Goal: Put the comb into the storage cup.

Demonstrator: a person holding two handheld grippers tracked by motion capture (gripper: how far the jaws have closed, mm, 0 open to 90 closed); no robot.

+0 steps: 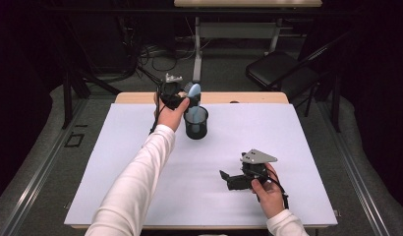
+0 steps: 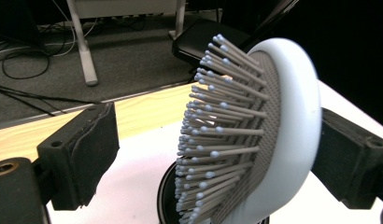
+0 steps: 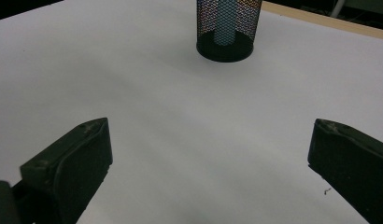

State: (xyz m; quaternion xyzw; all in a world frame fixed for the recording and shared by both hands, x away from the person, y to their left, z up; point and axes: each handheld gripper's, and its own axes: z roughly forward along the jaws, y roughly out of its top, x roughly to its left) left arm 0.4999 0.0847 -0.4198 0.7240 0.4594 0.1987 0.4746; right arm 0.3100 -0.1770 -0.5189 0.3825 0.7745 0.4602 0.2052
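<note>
A light blue hairbrush stands handle-down in a black mesh cup at the far middle of the white table top. My left gripper is level with the brush head. In the left gripper view the brush head stands between the jaws of my left gripper; its bristles face the left jaw with a wide gap, and its back lies close to the right jaw. The right gripper rests low on the near right of the table, open and empty. The right gripper view looks across bare table between its jaws to the cup.
A strip of wooden table edge runs behind the white sheet. Beyond it the floor holds a black chair, a desk leg and loose cables. The person's white sleeves come in from the near edge.
</note>
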